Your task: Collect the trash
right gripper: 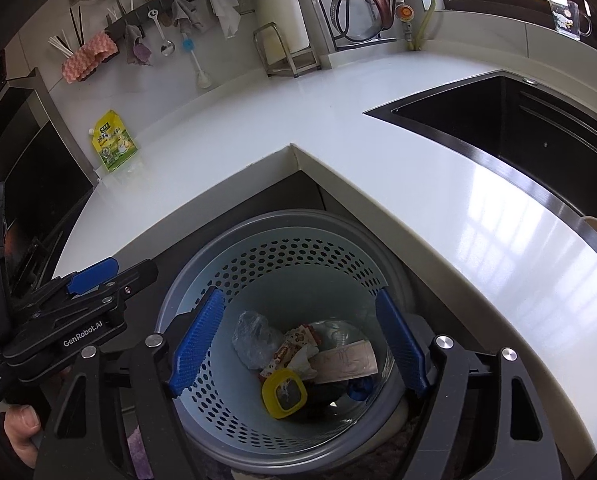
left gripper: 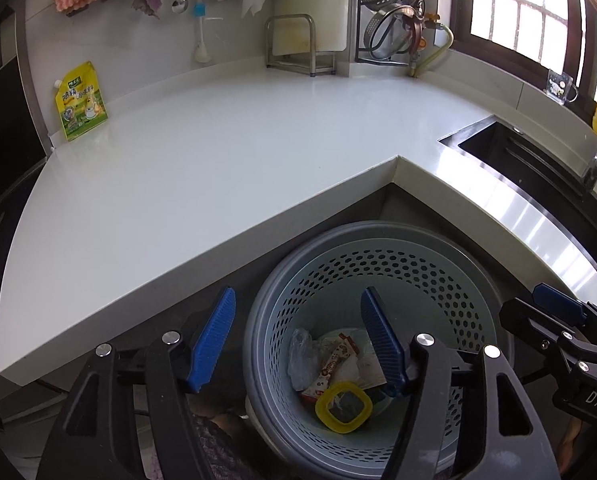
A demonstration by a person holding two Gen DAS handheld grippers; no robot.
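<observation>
A grey-rimmed, pale blue perforated trash basket (left gripper: 450, 276) (right gripper: 202, 280) stands on the floor in the inner corner of the white L-shaped counter (left gripper: 218, 152) (right gripper: 438, 168). Inside lie a yellow square lid (left gripper: 342, 406) (right gripper: 284, 394), a snack wrapper (left gripper: 330, 364) (right gripper: 286, 354), a clear plastic bag (left gripper: 300, 356) (right gripper: 252, 338) and paper scraps. My left gripper (left gripper: 298, 340) is open and empty above the basket's left rim; it also shows in the right wrist view (right gripper: 94, 276). My right gripper (right gripper: 298, 340) is open and empty over the basket; it shows in the left wrist view (left gripper: 558, 304).
A yellow-green spouted pouch (left gripper: 80, 100) (right gripper: 114, 146) stands on the counter against the back wall. A black sink (left gripper: 538, 160) (right gripper: 518, 128) is set in the counter's right arm. A metal rack (left gripper: 302, 46) (right gripper: 286, 52), hanging utensils and cloths line the wall.
</observation>
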